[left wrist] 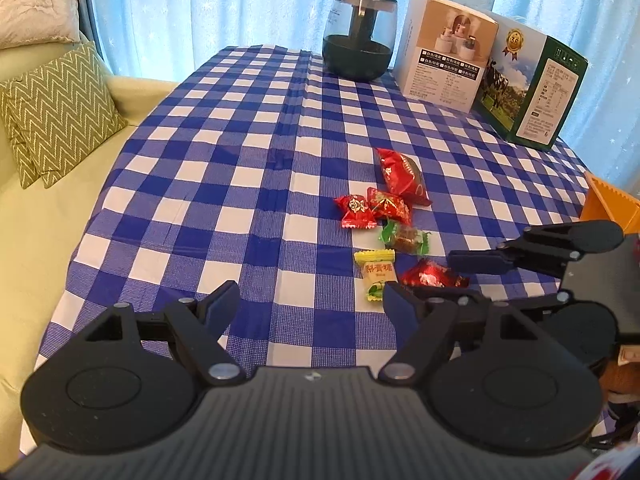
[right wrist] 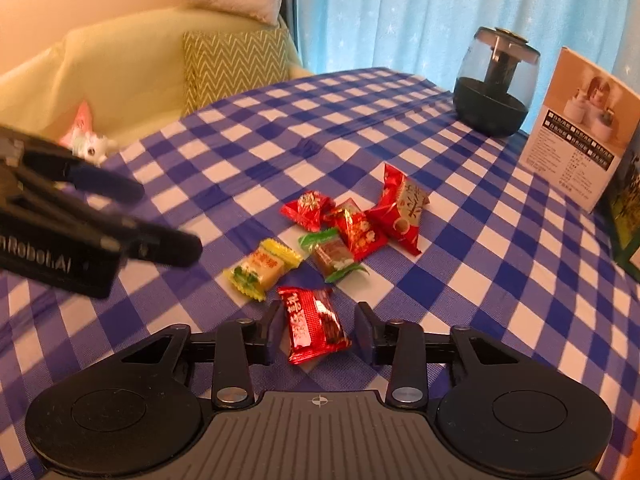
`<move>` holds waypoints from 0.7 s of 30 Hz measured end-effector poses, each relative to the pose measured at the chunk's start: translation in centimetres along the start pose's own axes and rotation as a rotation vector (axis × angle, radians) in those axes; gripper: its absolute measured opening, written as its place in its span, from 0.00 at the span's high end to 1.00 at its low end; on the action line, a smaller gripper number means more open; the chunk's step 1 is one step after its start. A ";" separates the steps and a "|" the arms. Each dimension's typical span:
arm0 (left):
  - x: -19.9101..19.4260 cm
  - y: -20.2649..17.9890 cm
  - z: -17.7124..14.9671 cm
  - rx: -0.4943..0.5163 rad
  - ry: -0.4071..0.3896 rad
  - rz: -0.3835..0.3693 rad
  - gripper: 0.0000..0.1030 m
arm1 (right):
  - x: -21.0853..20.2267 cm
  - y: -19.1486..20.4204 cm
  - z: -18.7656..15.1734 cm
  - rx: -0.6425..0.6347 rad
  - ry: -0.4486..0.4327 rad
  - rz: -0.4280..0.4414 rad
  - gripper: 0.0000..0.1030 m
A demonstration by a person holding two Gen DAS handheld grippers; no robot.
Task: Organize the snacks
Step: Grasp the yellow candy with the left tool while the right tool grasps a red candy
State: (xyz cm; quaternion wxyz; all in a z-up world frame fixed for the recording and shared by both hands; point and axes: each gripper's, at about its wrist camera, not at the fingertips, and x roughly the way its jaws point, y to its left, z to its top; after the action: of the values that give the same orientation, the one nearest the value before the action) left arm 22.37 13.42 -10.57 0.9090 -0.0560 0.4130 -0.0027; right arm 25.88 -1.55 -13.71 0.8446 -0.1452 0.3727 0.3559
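Several wrapped snacks lie in a cluster on the blue-checked tablecloth [left wrist: 240, 184]. A red snack packet [right wrist: 316, 324] lies between the fingers of my right gripper [right wrist: 318, 320], which is open around it and low over the cloth; the packet also shows in the left wrist view [left wrist: 432, 274]. A yellow candy [right wrist: 262, 268], a green-wrapped candy [right wrist: 332, 256], two small red candies [right wrist: 308, 208] and a larger red packet [right wrist: 402, 210] lie just beyond. My left gripper [left wrist: 310, 298] is open and empty, hovering left of the cluster.
An orange container [left wrist: 612, 204] stands at the table's right edge. A dark glass teapot [left wrist: 360, 36], a white box [left wrist: 444, 52] and a green box [left wrist: 536, 92] stand at the back. A sofa with cushions [left wrist: 52, 112] is left of the table.
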 end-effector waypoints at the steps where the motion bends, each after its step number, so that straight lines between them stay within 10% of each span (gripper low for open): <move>1: 0.1 0.0 -0.1 -0.002 0.001 -0.002 0.26 | 0.0 -0.1 0.1 0.007 0.000 0.008 0.73; 21: 4.0 -4.3 0.4 0.069 0.000 -0.060 0.69 | -8.6 -3.6 -3.5 0.433 -0.090 -0.181 0.77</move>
State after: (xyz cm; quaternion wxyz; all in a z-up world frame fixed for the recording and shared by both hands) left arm 25.48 9.02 -12.90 0.9100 -0.0370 0.4106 -0.0443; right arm 22.56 -10.06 -9.89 0.9003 0.0226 0.3876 0.1967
